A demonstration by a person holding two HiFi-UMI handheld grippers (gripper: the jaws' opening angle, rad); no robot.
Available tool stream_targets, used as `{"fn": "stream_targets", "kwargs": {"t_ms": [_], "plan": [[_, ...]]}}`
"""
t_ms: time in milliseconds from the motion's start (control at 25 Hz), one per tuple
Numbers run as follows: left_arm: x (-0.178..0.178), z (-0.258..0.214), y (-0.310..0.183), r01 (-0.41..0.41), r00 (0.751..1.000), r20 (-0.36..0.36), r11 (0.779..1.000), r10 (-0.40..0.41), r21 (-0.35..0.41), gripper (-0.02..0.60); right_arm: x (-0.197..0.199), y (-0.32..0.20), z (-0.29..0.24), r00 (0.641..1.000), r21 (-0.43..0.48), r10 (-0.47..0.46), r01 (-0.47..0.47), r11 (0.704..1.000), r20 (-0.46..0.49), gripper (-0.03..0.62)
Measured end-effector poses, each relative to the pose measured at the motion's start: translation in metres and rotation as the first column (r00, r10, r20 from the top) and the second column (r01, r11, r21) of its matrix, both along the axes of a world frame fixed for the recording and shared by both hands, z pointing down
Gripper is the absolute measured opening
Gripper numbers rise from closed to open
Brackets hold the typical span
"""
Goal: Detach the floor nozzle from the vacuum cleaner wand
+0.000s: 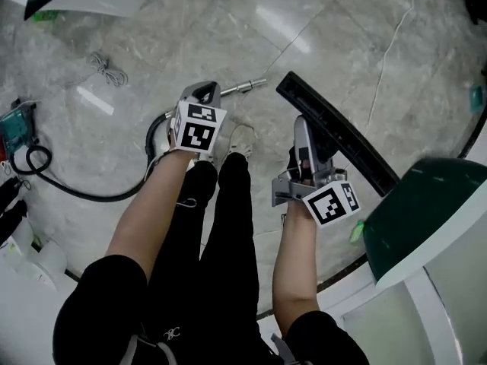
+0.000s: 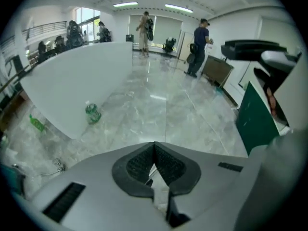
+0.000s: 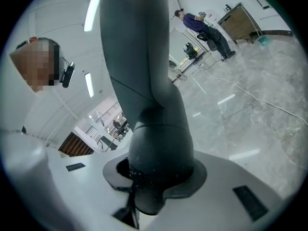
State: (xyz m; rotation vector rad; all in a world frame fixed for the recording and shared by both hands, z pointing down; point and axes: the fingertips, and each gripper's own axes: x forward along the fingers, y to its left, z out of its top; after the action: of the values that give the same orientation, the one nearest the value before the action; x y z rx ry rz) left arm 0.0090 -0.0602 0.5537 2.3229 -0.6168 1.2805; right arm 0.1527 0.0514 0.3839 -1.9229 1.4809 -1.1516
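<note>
Left tongs [image 2: 154,150]: closed, nothing between.
Right tongs [image 3: 156,170]: clamped on nozzle neck.
Nozzle [image 1: 335,131]: off the wand, held above floor; long black bar, straight edges; neck smooth, grey, rounded.
Wand [image 1: 245,87]: bright metal tube, flat on floor; black hose [image 1: 91,192] curving away left.
Clearance: open floor ahead; near end of nozzle close to green panel [image 1: 426,219] at right.
Floor [image 1: 342,44]: glossy grey marble, veined.

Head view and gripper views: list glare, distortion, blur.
Head view: light streaks glare on the glossy floor, edges bow. Left gripper view: round fisheye frame, black corners, left gripper soft up close. Right gripper view: the clamped nozzle fills the frame; a mosaic patch hides a face.
</note>
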Motion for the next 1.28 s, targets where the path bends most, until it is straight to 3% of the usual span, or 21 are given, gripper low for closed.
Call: {"fn": "stream_targets", "kwargs": {"t_ms": [160,320,440,600,800,1080,1280], "plan": [[0.001,-0.161,-0.017,0.068,0.992,-0.112,0.997,-0.063,0.036,0.009,-0.018,-0.018,-0.118,0.998,0.06,-0.034,0.037,0.998,-0.053,0.13],[0.019,-0.309,-0.052,0.047,0.975,-0.223,0.983,-0.005,0.18,0.009,-0.019,-0.053,-0.235,0.989,0.186,-0.038,0.065,0.98,-0.146,0.13],[0.014,-0.4,-0.031,0.01,0.968,-0.248,0.976,0.046,0.219,0.009,-0.035,-0.043,-0.307,0.983,0.2,-0.036,0.073,0.977,-0.18,0.13],[0.012,-0.498,-0.02,0.061,0.943,-0.332,0.961,0.033,0.27,0.009,-0.041,-0.036,-0.379,0.973,0.246,-0.046,0.103,0.964,-0.225,0.13],[0.004,-0.577,-0.02,0.117,0.919,-0.393,0.929,0.033,0.351,0.009,-0.053,-0.038,-0.452,0.953,0.32,-0.04,0.139,0.937,-0.299,0.13],[0.0,-0.653,-0.001,0.162,0.897,-0.439,0.881,0.056,0.444,0.009,-0.055,-0.014,-0.521,0.942,0.416,-0.006,0.154,0.896,-0.334,0.13],[0.004,-0.693,0.006,0.19,0.88,-0.47,0.855,0.071,0.483,0.009,-0.056,-0.011,-0.552,0.918,0.434,-0.007,0.194,0.88,-0.395,0.13]]}}
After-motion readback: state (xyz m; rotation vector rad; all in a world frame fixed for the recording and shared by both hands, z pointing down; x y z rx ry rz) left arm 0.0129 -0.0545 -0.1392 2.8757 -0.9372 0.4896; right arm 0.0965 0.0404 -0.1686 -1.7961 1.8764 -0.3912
